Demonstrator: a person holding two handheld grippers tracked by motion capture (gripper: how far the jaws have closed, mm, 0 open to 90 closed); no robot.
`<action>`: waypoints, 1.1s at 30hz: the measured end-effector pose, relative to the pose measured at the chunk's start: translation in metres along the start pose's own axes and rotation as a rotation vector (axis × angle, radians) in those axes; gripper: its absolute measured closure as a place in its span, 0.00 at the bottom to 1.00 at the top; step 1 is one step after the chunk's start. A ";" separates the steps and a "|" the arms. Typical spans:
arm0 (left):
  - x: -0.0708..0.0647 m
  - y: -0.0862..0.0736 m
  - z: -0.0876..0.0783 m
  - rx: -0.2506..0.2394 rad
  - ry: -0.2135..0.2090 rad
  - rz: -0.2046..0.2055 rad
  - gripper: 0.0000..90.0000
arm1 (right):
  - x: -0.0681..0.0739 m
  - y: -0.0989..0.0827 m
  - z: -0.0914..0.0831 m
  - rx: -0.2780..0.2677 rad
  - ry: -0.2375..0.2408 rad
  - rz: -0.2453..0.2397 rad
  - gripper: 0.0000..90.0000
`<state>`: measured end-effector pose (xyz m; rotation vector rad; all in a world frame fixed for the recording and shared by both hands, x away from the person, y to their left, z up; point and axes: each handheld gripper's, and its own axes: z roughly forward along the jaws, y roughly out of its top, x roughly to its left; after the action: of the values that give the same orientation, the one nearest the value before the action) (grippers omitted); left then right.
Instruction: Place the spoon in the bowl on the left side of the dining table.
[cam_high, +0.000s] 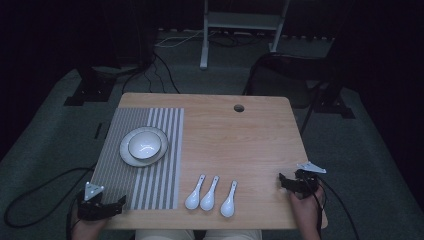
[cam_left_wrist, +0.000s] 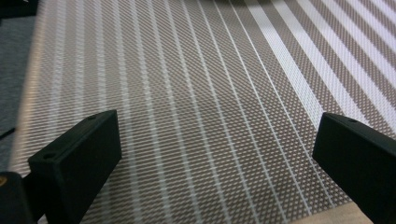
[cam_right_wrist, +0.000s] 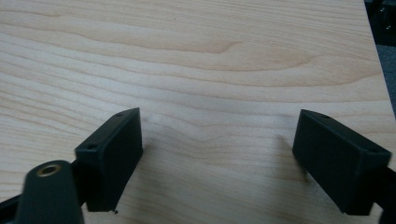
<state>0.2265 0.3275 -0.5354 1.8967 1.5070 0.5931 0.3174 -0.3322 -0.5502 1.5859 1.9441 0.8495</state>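
Observation:
A white bowl sits on a white plate on the striped grey placemat at the table's left. Three white spoons lie side by side near the front edge, bowls toward me. My left gripper rests at the front left corner, its jaws wide open over the placemat with nothing between them. My right gripper rests at the front right, jaws open over bare wood and empty.
The wooden table has a round cable hole near its far edge. Cables trail over the dark floor behind, with a white stand and a dark chair beyond the table.

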 end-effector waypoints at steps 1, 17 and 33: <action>0.001 -0.001 -0.002 0.003 -0.004 -0.007 0.01 | 0.000 0.000 0.000 0.002 0.001 -0.001 0.15; 0.007 -0.008 -0.006 0.035 -0.006 -0.015 0.01 | 0.000 -0.002 -0.002 0.005 0.006 -0.007 0.14; -0.001 0.003 0.002 0.064 -0.058 0.021 0.01 | 0.000 -0.002 -0.001 0.005 0.007 -0.007 0.14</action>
<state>0.2293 0.3254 -0.5346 1.9633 1.4864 0.5002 0.3152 -0.3329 -0.5505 1.5801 1.9573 0.8485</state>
